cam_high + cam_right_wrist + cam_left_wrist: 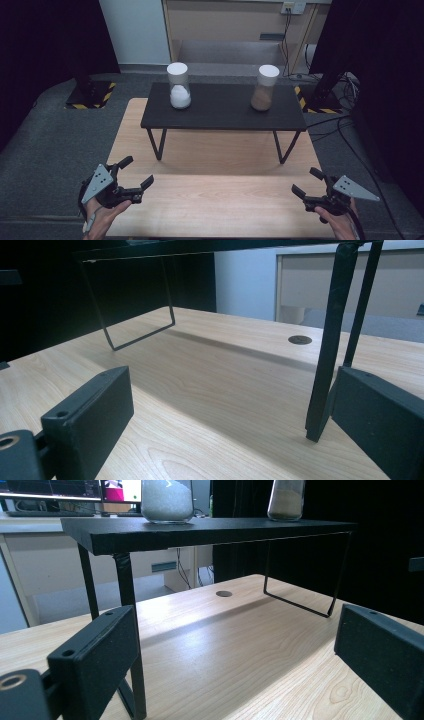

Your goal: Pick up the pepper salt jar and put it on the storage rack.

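While low over table (215, 200), 2 claws gape.

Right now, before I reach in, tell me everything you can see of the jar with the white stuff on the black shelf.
The white-filled jar is a clear, upright cylinder with a flat white lid, roughly half full of white granules. It stands on the left part of the black raised shelf, well apart from the brown-filled jar. Nothing else touches it; both claws sit open near the table's front edge.

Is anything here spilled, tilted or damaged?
Nothing stands out. The clear jar of white grains and the clear jar of brown grains stand upright on the black shelf; no spill shows.
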The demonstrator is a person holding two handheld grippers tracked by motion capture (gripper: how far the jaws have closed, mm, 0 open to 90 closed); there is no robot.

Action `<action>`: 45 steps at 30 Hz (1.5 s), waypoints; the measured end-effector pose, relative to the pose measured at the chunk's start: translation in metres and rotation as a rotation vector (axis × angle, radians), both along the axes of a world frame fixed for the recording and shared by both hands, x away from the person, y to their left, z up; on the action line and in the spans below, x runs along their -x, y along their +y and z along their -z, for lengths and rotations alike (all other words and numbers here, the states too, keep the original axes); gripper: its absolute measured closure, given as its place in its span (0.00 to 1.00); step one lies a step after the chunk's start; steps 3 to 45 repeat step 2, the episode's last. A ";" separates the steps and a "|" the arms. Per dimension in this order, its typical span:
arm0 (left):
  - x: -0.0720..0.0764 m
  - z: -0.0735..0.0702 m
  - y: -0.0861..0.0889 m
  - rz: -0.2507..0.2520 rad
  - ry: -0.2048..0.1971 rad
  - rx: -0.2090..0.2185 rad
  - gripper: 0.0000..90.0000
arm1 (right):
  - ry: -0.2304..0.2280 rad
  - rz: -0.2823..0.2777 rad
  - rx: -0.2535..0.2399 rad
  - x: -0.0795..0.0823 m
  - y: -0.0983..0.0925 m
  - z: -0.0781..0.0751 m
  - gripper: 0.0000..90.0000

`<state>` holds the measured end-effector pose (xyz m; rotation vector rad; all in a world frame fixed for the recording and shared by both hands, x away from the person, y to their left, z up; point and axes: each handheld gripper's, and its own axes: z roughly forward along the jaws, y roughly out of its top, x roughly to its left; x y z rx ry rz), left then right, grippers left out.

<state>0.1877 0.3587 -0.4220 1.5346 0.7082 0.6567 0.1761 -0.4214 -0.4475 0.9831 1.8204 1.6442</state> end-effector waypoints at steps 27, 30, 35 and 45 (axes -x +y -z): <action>0.000 0.000 0.000 -0.002 0.000 -0.002 0.03 | 0.001 -0.001 -0.001 0.000 0.000 0.000 0.05; 0.000 0.000 0.000 -0.002 0.000 -0.002 0.03 | 0.001 -0.001 -0.001 0.000 0.000 0.000 0.05; 0.000 0.000 0.000 -0.002 0.000 -0.002 0.03 | 0.001 -0.001 -0.001 0.000 0.000 0.000 0.05; 0.000 0.000 0.000 -0.002 0.000 -0.002 0.03 | 0.001 -0.001 -0.001 0.000 0.000 0.000 0.05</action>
